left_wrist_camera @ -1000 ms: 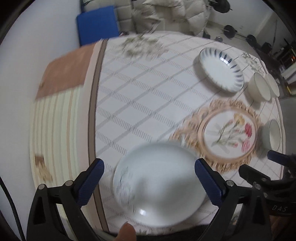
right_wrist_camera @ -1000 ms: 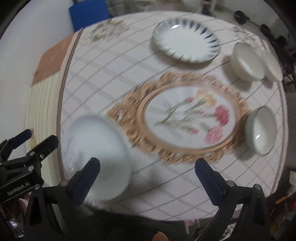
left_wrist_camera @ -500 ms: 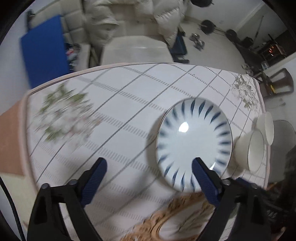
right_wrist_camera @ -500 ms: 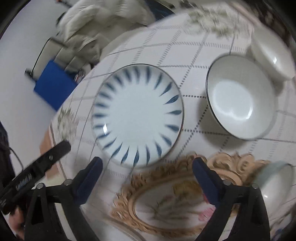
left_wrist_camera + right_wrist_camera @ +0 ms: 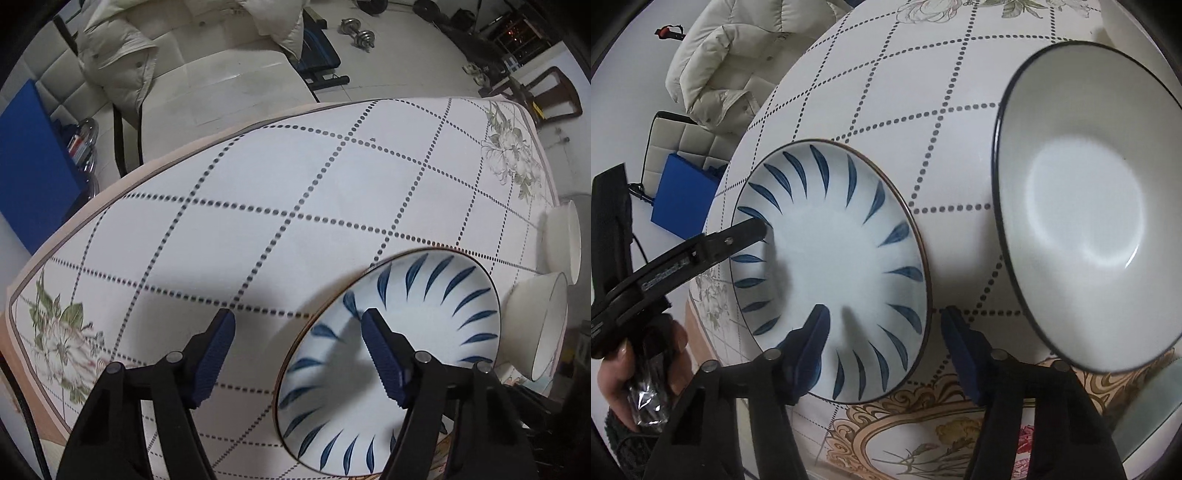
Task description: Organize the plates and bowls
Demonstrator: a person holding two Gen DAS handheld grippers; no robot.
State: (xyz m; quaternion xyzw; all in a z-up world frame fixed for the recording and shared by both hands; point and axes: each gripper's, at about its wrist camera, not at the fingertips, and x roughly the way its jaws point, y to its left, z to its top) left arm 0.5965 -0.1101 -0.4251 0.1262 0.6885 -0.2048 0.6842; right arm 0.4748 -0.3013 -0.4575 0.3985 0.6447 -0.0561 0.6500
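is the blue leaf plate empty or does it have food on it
Empty: the blue leaf plate shows only bare white glaze and its painted leaves.

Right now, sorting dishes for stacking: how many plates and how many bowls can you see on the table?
Plates: 1, the white ceramic plate with blue leaf strokes.
Bowls: 2, a white dark-rimmed ceramic bowl and a plain white ceramic bowl behind it.
Total: 3

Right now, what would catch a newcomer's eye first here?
The blue-leaf plate on the dotted-grid tablecloth, with both tongs straddling opposite rims and closing: the left tongs and the right tongs. Right of it sits a dark-rimmed white bowl.
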